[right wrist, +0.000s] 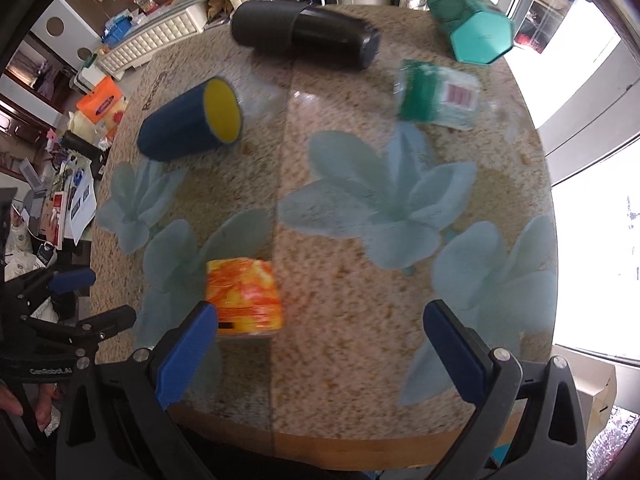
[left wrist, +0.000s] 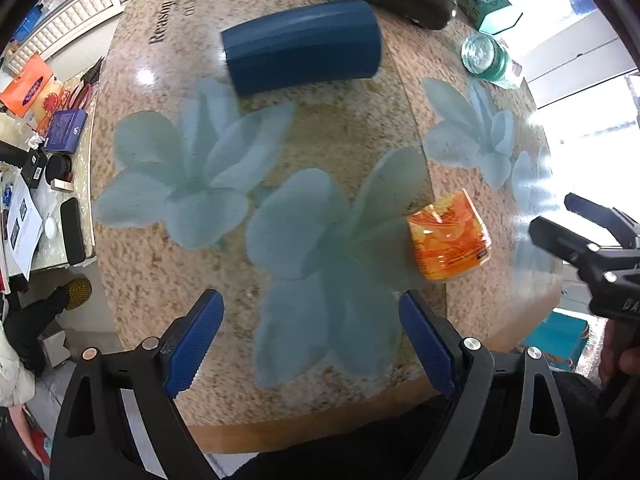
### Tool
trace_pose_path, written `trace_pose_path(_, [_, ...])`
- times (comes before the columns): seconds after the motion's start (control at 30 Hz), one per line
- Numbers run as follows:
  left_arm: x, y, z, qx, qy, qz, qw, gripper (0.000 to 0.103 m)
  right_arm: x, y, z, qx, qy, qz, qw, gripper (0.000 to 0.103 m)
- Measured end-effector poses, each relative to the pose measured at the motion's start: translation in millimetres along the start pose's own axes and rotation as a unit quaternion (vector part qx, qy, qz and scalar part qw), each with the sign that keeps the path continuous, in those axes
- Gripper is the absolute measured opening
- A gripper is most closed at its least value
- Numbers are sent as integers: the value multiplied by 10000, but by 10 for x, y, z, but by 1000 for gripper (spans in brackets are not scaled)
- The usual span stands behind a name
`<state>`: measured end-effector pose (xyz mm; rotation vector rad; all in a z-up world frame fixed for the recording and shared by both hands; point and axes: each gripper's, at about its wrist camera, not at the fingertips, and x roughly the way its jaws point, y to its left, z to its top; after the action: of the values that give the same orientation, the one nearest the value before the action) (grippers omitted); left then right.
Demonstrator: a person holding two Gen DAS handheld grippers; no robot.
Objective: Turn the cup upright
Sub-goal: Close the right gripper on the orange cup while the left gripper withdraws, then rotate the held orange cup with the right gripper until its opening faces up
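Observation:
An orange patterned cup [left wrist: 450,236] stands upside down on the round table [left wrist: 340,128], also in the right wrist view [right wrist: 244,298]. A dark blue cup with a yellow inside [right wrist: 192,120] lies on its side farther back, also in the left wrist view [left wrist: 302,52]. My left gripper [left wrist: 310,344] is open and empty above the table's near edge, left of the orange cup. My right gripper [right wrist: 322,354] is open and empty, its left finger [right wrist: 188,354] close to the orange cup. Each gripper shows in the other's view, the right one [left wrist: 576,232] and the left one [right wrist: 84,300].
A black flask [right wrist: 304,34] lies on its side at the back. A teal hexagonal container [right wrist: 472,20] and a clear bottle with a green label [right wrist: 438,94] lie at the back right. Cluttered furniture stands left of the table.

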<state>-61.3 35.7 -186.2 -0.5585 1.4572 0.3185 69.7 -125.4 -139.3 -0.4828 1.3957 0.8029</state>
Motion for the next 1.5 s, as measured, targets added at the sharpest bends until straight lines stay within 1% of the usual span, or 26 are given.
trace_pose_path(0.1, [26, 105, -8, -8, 19, -115, 9999, 92, 139, 160, 21, -15, 190, -25, 9998, 103])
trace_pose_path(0.13, [27, 136, -13, -31, 36, -87, 10000, 92, 178, 199, 26, -15, 239, -53, 9997, 103])
trace_pose_path(0.2, [42, 201, -22, -11, 66, -121, 9999, 92, 284, 281, 50, -43, 394, -185, 9990, 103])
trace_pose_path(0.27, [43, 273, -45, -2, 91, -176, 9998, 92, 361, 365, 63, -59, 502, -230, 9985, 103])
trace_pose_path(0.43, [77, 429, -105, -9, 171, -289, 9994, 92, 573, 479, 123, -20, 792, -375, 9962, 103])
trace_pose_path(0.53, [119, 511, -127, -46, 211, -361, 9991, 92, 770, 534, 178, -92, 1100, -473, 9928, 103])
trace_pose_path(0.63, [153, 580, -141, -106, 225, -406, 9989, 92, 924, 570, 234, -85, 1323, -457, 9901, 103])
trace_pose_path(0.73, [181, 648, -150, -184, 223, -463, 9985, 92, 1068, 609, 301, 4, 1507, -345, 9880, 103])
trace_pose_path(0.93, [228, 786, -160, -337, 254, -556, 9976, 92, 1362, 661, 429, -33, 1920, -394, 9806, 103])
trace_pose_path(1.0, [233, 811, -161, -374, 197, -550, 9976, 92, 1458, 674, 468, -35, 2043, -388, 9781, 103])
trace_pose_path(1.03, [236, 820, -162, -384, 187, -556, 9975, 92, 1505, 675, 472, -24, 2119, -380, 9765, 101])
trace_pose_path(1.1, [231, 817, -166, -386, 166, -590, 9974, 92, 1593, 691, 456, -57, 2263, -431, 9731, 87])
trace_pose_path(1.13, [231, 810, -172, -383, 156, -602, 9973, 92, 1661, 724, 446, -64, 2287, -438, 9725, 83])
trace_pose_path(1.2, [246, 828, -170, -380, 169, -615, 9972, 92, 1749, 663, 406, -3, 2286, -374, 9728, 68])
trace_pose_path(1.27, [271, 798, -160, -327, 154, -671, 9971, 92, 1800, 657, 403, 16, 2255, -366, 9736, 66])
trace_pose_path(1.37, [289, 764, -159, -275, 177, -646, 9974, 92, 1840, 629, 404, -36, 2265, -304, 9735, 65])
trace_pose_path(1.47, [263, 723, -160, -216, 138, -633, 9977, 92, 1778, 546, 491, -11, 2119, -227, 9770, 65])
trace_pose_path(1.5, [257, 712, -165, -203, 129, -625, 9978, 92, 1661, 504, 506, 1, 2052, -218, 9785, 65])
